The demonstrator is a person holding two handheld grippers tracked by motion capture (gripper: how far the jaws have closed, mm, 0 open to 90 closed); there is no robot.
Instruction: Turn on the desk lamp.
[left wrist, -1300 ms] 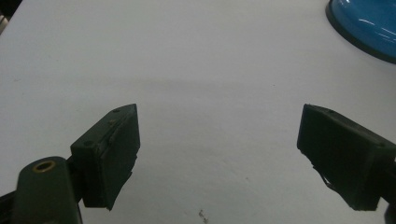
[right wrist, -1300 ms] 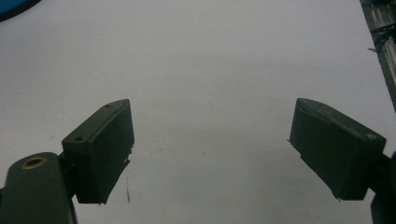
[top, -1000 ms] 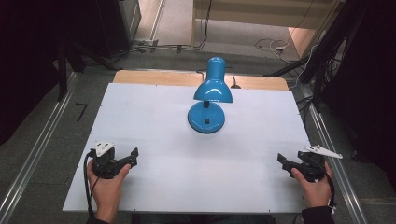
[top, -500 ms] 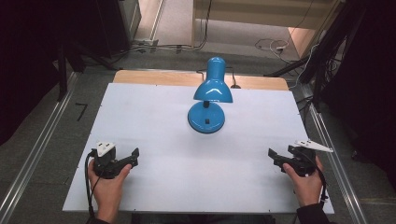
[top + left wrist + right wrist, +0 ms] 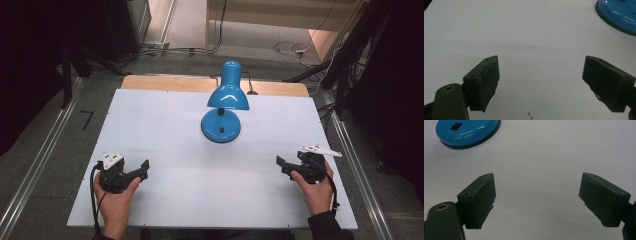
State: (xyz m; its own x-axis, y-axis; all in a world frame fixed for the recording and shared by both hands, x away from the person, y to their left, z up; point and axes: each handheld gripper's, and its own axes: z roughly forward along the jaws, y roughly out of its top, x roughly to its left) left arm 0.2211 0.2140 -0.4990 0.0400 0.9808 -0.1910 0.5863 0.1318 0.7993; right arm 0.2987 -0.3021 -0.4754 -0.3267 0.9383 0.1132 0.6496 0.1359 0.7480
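White table: the big flat table (image 5: 165, 125) is pale and bare around the grippers.
Left hand: a hand (image 5: 116, 205) comes in from the bottom left and holds a black tool low over the table.
Left gripper: the left gripper (image 5: 145, 169) sits near the left front corner, and its jaws are wide apart with nothing between them.
Left gripper view: the two black jaws stand far apart over the white top, and the blue lamp base (image 5: 617, 12) peeks in at the top right corner.
Blue lamp: the lamp (image 5: 227, 95) stands upright in the middle at the back, well apart from both grippers. Its round base sits flat on the table.
Right gripper: the right gripper (image 5: 280, 165) is near the right front edge. Its jaws are spread wide and hold nothing.
Right hand: the other hand (image 5: 315, 187) holds it from below.
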